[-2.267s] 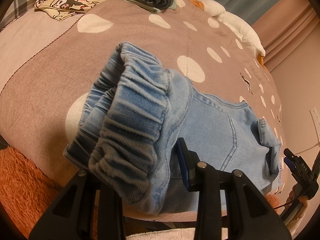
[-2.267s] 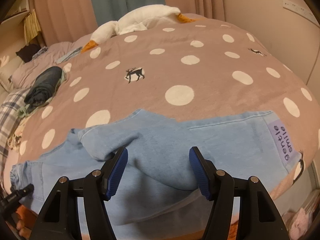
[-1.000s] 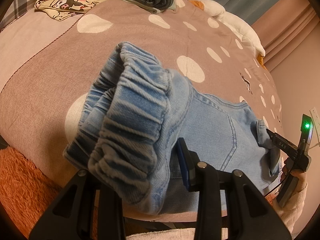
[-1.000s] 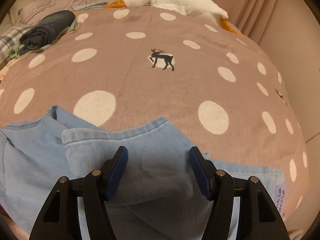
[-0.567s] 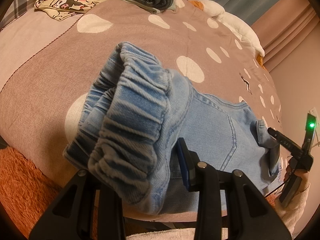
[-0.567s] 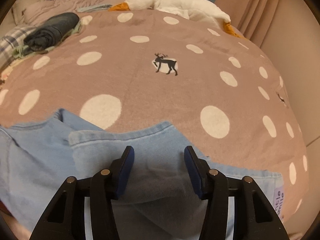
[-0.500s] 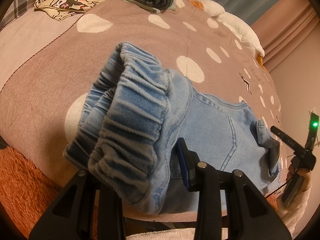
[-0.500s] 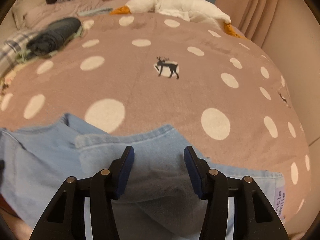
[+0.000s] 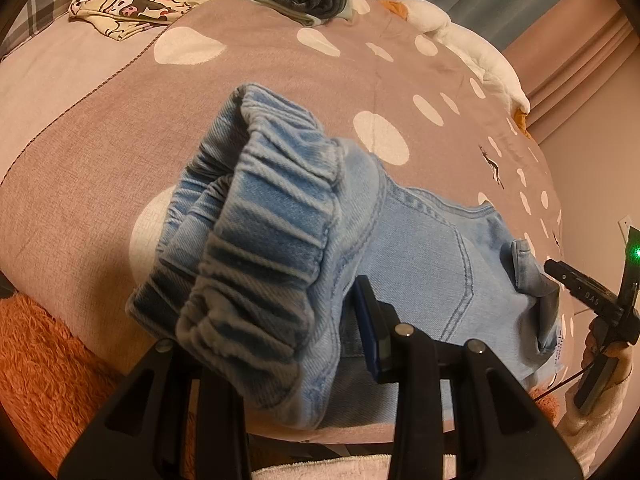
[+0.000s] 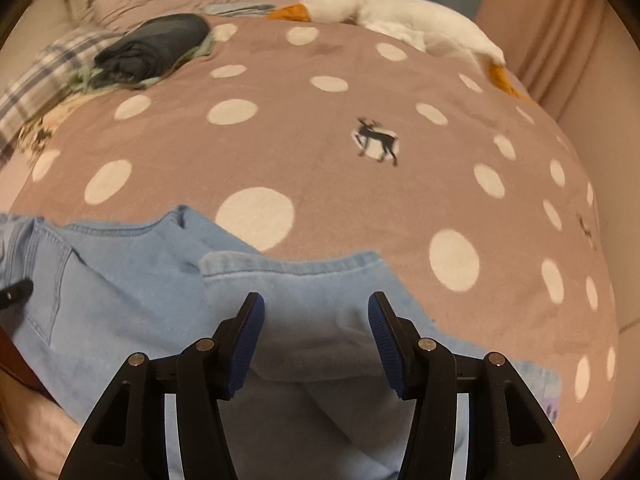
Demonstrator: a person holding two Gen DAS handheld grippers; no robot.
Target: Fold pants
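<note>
Left wrist view: the waistband is held clamped in the left hand-held gripper (image 9: 320, 344); this grip is best kept steady while the pants (image 9: 432, 264) lie stretched over the bed (image 9: 280, 64).

Right wrist view: the right hand-held gripper (image 10: 316, 344), jaws half apart and just narrowed, is poised over the pant leg hem, not yet pinched; both layers should be caught.

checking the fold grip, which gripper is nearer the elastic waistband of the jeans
Left. The left gripper is clamped on the elastic waistband. The right gripper sits far along the jeans over a leg hem, fingers not pressing.
</note>
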